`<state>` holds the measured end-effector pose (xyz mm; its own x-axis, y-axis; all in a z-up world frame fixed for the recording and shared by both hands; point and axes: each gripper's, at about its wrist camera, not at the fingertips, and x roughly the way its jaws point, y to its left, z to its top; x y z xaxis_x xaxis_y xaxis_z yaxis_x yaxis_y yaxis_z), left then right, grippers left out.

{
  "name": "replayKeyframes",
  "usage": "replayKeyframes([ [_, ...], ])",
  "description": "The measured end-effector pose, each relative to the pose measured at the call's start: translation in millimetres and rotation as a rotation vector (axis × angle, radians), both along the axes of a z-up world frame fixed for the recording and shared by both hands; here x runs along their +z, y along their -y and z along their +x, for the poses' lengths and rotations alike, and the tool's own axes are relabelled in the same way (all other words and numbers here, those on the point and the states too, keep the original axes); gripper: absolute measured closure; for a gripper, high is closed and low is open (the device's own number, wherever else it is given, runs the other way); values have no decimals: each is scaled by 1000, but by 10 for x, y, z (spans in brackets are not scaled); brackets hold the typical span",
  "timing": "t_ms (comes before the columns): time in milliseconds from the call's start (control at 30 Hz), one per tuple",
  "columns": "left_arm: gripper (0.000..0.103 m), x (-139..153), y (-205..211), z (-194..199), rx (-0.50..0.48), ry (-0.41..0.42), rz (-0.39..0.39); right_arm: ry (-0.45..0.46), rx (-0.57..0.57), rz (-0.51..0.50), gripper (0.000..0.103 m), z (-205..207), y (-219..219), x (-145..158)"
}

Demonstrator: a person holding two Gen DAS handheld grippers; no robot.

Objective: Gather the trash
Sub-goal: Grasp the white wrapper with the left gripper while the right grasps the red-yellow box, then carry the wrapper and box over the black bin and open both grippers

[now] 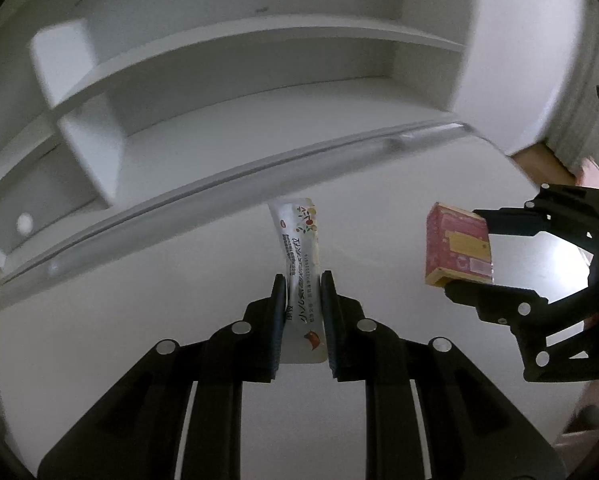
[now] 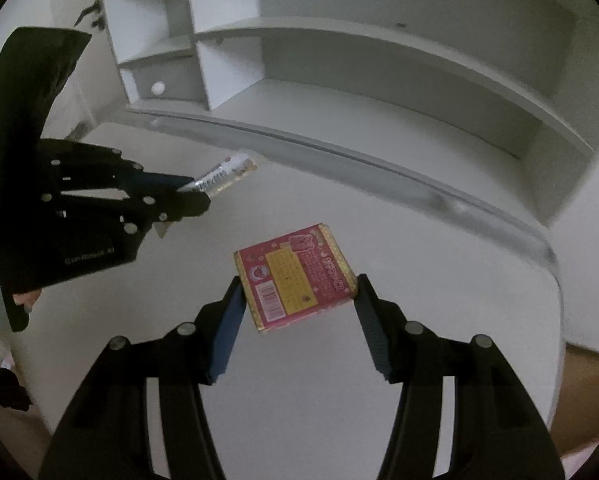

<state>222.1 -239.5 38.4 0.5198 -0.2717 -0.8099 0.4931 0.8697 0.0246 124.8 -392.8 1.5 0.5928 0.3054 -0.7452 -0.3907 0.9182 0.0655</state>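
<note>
Pink-and-yellow box point(image 2: 295, 276) sits clamped between the right gripper point(image 2: 299, 284) pads, held by its two side edges just past the fingertips, printed face up toward the camera — its longer side runs roughly across the jaws, slightly skewed, barcode end nearest the wrist. Left gripper point(image 1: 303, 284) is pinched down narrow on a thin silvery sachet point(image 1: 299, 256); the sachet's long axis lies along the fingers, its lower end back between the pads, its free end pointing forward and bowing a little to the left. Both pieces hang clear of the white tabletop point(image 1: 139, 320), well apart from each other. Step in hand, as I read it: pickup done on both sides, carry phase. No bin visible in either view, so the next move calls for finding the trash receptacle and bringing both hands over it before releasing. Sachet is floppy — likely to flap in transit. Beyond the table edge, white shelving point(image 1: 259, 64) looks bare.
</note>
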Motion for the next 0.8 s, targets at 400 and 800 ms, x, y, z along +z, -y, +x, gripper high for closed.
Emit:
replayKeyframes([
  [400, 86, -3, 2240, -1468, -448, 24, -40, -19, -460, 75, 48, -2149, 2163, -271],
  [800, 86, -694, 3929, -3238, -882, -66, 20, -126, -782, 191, 48, -3883, 3421, -1213],
])
